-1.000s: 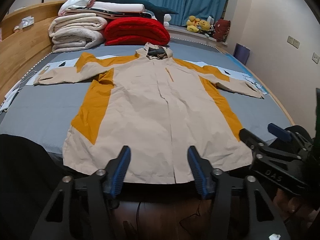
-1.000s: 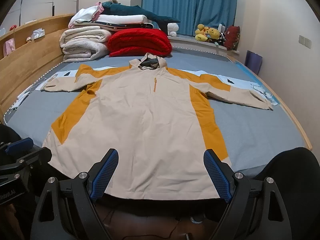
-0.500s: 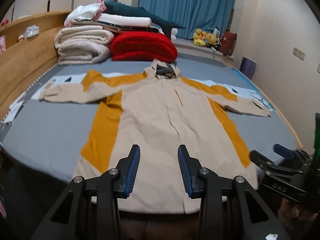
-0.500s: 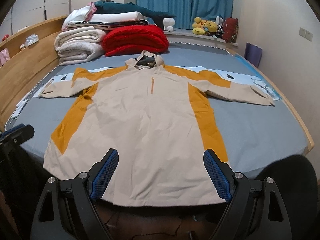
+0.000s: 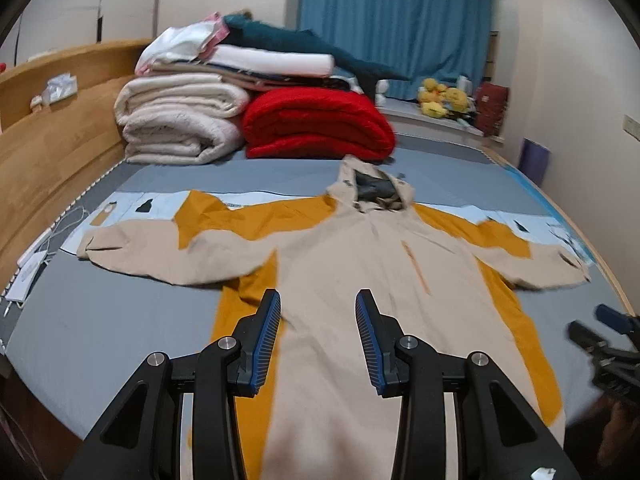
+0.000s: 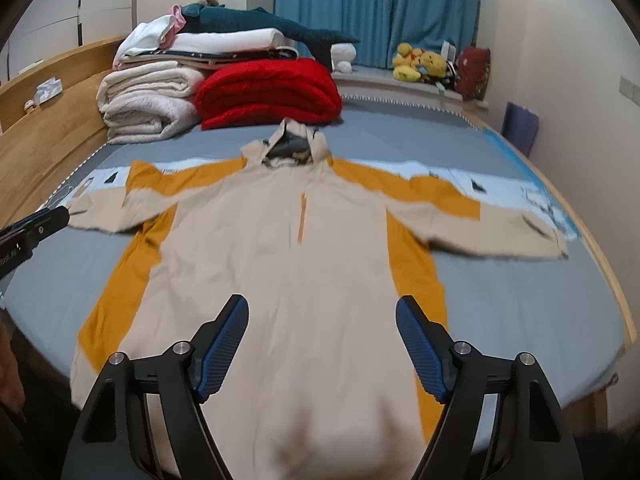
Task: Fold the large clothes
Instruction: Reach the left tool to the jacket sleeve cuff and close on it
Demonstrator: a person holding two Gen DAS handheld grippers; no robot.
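Observation:
A large beige hooded jacket [image 5: 340, 260] with mustard side panels lies flat, front up, on the grey bed [image 5: 100, 320], both sleeves spread wide. My left gripper [image 5: 318, 312] hovers over its lower chest, jaws partly apart with nothing between them. In the right wrist view the jacket [image 6: 280, 248] fills the middle. My right gripper [image 6: 322, 308] hangs above its lower body, jaws wide and closing, with no cloth between the pads. The right gripper [image 5: 608, 340] shows at the left view's right edge, and the left gripper [image 6: 32, 224] at the right view's left edge.
Folded cream blankets [image 5: 180, 124] and a red blanket [image 5: 316, 124] are stacked at the bed's far end. A wooden headboard [image 5: 52, 152] runs along the left. Cables and a white device [image 5: 28, 276] lie at the left edge. Plush toys [image 6: 420, 66] sit by the blue curtain.
Both grippers have moved forward from the hem over the jacket's body. The left jaws have narrowed, and the right jaws have come in slightly.

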